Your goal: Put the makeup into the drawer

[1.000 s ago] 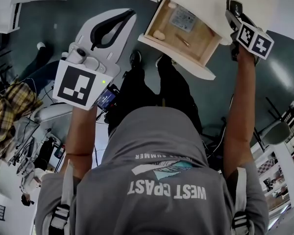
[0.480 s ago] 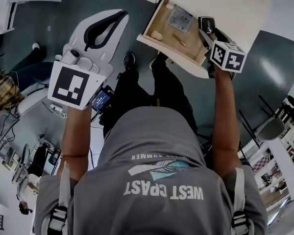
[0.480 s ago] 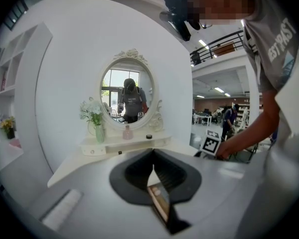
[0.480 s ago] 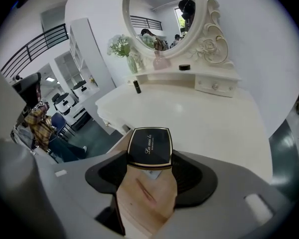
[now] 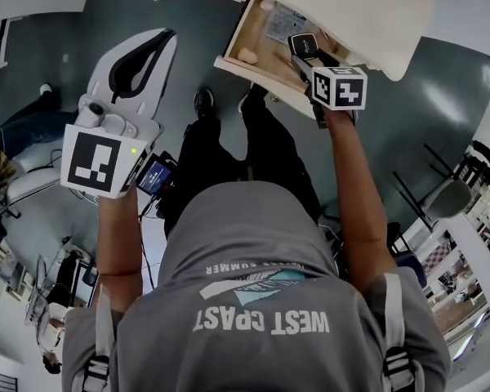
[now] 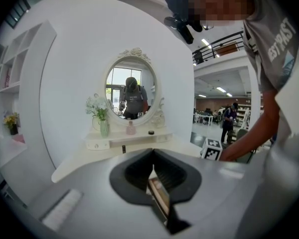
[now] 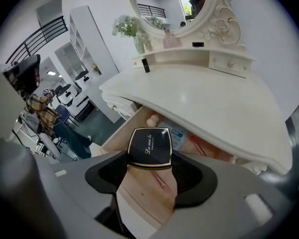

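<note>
Right gripper (image 7: 149, 159) grips black makeup compact (image 7: 149, 146) above open wooden drawer (image 5: 265, 49) | left gripper (image 6: 152, 169) clenched on nothing, held aside | risk: dropped from this height, compact may bounce, pop open or strike drawer's front edge

The left gripper (image 5: 157, 41) is held out at the left over the dark floor, well apart from the drawer, with its tips brought together. At the right, the right gripper (image 5: 304, 51) is held over the open wooden drawer (image 5: 235, 29), and a black compact (image 5: 302, 44) is clamped at its far end. A pale rounded item (image 5: 247, 55) and a flat packet (image 5: 279, 24) are seen lying in the drawer, which is pulled out from under the white tabletop (image 5: 367, 11).
</note>
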The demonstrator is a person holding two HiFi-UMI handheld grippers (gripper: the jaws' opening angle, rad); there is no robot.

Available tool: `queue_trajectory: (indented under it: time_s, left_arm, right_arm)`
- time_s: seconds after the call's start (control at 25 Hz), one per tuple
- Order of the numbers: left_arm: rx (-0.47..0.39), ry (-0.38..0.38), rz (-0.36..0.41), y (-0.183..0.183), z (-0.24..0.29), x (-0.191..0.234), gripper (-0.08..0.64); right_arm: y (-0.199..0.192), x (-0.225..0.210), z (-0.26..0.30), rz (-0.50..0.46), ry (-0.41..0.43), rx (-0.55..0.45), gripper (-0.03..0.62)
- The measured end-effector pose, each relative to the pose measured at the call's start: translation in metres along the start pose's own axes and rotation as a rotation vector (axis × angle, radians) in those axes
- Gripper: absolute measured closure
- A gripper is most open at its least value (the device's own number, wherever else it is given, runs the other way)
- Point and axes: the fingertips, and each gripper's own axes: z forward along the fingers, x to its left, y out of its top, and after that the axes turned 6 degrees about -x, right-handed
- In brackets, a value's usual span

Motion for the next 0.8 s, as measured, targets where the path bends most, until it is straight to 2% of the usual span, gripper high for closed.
queue_trajectory:
  time_s: [0.24, 0.8]
  left_arm:
    - [0.004, 0.017, -0.009, -0.005, -0.012, 0.004, 0.558]
    - [0.045, 0.033, -0.033, -0.028, -0.023, 0.011, 0.558]
  right_arm:
    - [-0.029, -0.012, 0.031, 0.028, -0.009, 0.097, 0.304]
    - [-0.067, -0.047, 0.074, 0.088, -0.054, 0.265, 0.302]
